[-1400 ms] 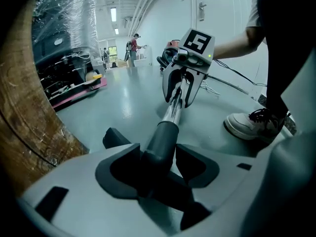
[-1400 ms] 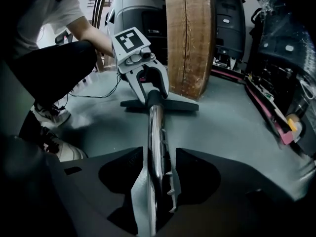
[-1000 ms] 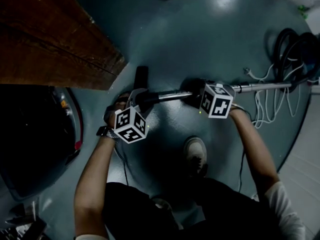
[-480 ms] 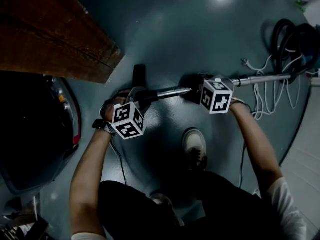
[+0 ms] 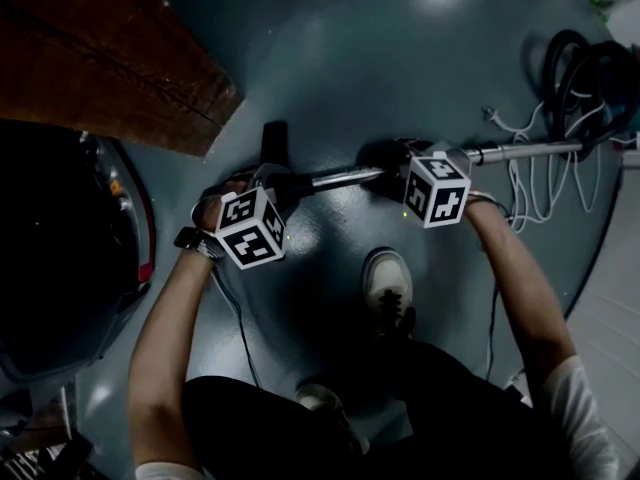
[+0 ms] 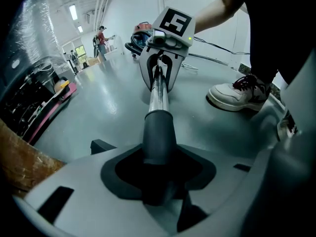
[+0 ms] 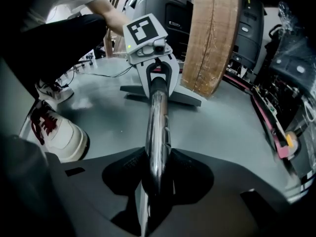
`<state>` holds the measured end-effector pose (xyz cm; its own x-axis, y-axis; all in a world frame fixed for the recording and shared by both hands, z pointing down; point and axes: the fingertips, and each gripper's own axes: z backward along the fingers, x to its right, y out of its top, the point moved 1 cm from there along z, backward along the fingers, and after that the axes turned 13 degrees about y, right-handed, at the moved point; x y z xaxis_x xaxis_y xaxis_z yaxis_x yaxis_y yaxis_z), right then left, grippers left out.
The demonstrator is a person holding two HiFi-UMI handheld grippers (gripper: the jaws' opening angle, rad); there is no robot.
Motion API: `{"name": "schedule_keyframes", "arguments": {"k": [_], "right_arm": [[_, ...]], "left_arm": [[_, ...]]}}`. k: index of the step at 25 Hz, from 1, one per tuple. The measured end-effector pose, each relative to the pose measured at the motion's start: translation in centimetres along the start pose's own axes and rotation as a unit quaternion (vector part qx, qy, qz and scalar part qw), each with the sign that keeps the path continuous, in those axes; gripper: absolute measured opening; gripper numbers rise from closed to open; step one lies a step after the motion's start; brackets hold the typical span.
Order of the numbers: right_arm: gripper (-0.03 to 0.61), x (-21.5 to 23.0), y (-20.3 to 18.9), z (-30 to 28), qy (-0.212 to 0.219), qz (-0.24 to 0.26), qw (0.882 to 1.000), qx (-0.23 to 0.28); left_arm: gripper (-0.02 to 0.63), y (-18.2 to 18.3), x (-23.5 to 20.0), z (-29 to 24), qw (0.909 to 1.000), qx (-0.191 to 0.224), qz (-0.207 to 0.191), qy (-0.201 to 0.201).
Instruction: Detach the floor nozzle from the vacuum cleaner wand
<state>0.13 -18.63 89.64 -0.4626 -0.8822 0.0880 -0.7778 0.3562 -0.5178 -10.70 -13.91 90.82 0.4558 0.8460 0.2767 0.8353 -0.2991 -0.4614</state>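
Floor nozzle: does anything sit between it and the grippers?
Nothing visible. The left gripper, its jaws having just been closing, clamps the dark collar above the floor nozzle. The right gripper clamps the chrome wand.

Left gripper point(image 5: 272, 186), jaws just drawn closer and clamped on the dark sleeve point(image 6: 159, 132); right gripper point(image 5: 402, 168), jaws clamped on the metal wand point(image 7: 157, 117). Both grippers tilt steeply downward and face each other, marker cubes uppermost. The bare left forearm point(image 5: 170, 318) and right forearm point(image 5: 510, 278) reach forward, spread apart.
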Motion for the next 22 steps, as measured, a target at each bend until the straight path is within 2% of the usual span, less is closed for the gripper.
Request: {"name": "schedule_keyframes", "arguments": {"k": [4,11,18,22], "right_arm": [[0.153,-0.3,0.0,0.5,-0.012,0.019,1.000,-0.018],[0.152,-0.5,0.5,1.3,-0.035,0.038,0.998,-0.020],[0.152,-0.6,1.1,2.2,-0.063,0.057,0.996,-0.030],[0.152,-0.7,1.0,2.4,-0.063,0.055,0.996,-0.031]], "left_arm": [[0.170,0.3,0.5,0.6,0.9996,-0.011,0.008,-0.026],[0.172,0.9,0.5,1.8,0.9963,0.005,0.048,-0.071],[0.172,1.5,0.2,3.2,0.9905,0.009,0.054,-0.126],[0.170,1.9,0.0,3.4,0.9921,0.017,0.053,-0.113]]}}
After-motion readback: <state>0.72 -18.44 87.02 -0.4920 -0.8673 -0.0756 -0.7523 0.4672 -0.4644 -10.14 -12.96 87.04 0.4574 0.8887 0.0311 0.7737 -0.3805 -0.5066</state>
